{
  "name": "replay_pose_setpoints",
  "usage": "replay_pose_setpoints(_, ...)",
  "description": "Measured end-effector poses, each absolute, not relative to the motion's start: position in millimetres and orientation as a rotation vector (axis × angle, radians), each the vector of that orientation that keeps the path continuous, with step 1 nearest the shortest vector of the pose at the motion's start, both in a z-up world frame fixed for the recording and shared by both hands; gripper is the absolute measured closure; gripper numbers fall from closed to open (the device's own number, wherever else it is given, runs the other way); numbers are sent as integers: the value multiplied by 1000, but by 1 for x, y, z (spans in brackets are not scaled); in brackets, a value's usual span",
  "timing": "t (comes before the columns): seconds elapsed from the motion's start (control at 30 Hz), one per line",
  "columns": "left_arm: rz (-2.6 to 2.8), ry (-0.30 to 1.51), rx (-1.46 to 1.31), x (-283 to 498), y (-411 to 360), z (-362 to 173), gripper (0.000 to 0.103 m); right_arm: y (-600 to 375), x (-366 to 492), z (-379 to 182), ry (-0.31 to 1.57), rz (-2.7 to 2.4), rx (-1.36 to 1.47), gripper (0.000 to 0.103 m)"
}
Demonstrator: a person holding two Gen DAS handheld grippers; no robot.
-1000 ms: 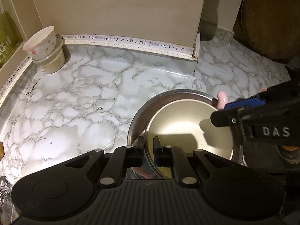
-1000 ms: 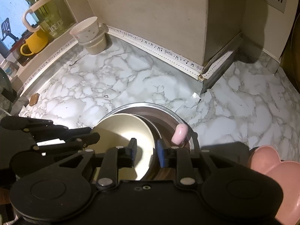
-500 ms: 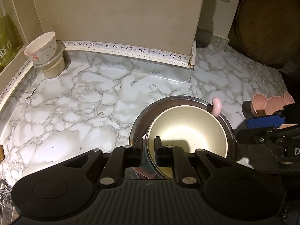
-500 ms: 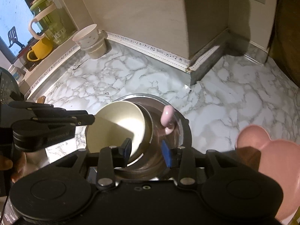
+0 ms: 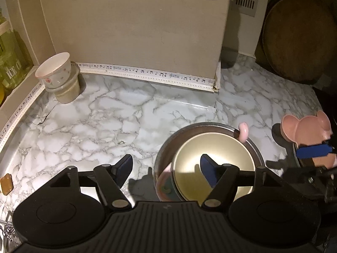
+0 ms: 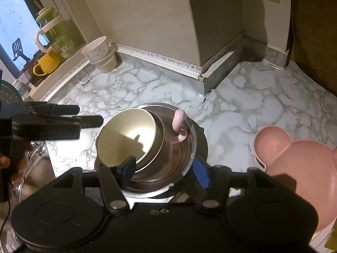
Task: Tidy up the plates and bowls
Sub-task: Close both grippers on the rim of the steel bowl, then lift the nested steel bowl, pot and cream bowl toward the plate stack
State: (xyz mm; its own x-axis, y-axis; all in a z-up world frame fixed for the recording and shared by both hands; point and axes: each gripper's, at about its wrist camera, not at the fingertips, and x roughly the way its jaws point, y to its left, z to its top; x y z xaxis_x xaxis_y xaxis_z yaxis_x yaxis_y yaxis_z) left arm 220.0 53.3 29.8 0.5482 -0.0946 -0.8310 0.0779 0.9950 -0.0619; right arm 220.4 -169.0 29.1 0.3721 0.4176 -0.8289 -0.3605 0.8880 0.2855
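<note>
Cream bowl tilted inside steel bowl

1. The left wrist view looks down and forward along its own wide-spread black fingers, from close above the round stainless-steel bowl on the grey-veined marble counter, facing the beige wall behind that bowl
2. The right wrist view faces the same wall from close above and just right of the steel bowl
3. Both views share the steel bowl, the counter behind it and the stacked white cups far left of it
</note>
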Motion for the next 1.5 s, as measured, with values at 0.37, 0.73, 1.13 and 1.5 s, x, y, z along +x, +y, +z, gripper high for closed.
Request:
replay_pose_setpoints(0.37, -55, 967, -80, 241, 88, 18, 25, -177, 213, 9, 1109, 460, 106, 18)
replay_pose_setpoints(0.73, -110, 1058, -157, 277, 109, -29, 25, -176, 218, -24, 1176, 429, 141, 24)
replay_pose_setpoints(1.13, -149, 1133, -251, 287, 112, -61, 27, -170, 231, -52, 1251, 418, 200, 54)
replay_pose_setpoints(1.5, -211, 1149, -335, 284, 108, -60, 70, -162, 238, -57, 1276, 416, 229, 81)
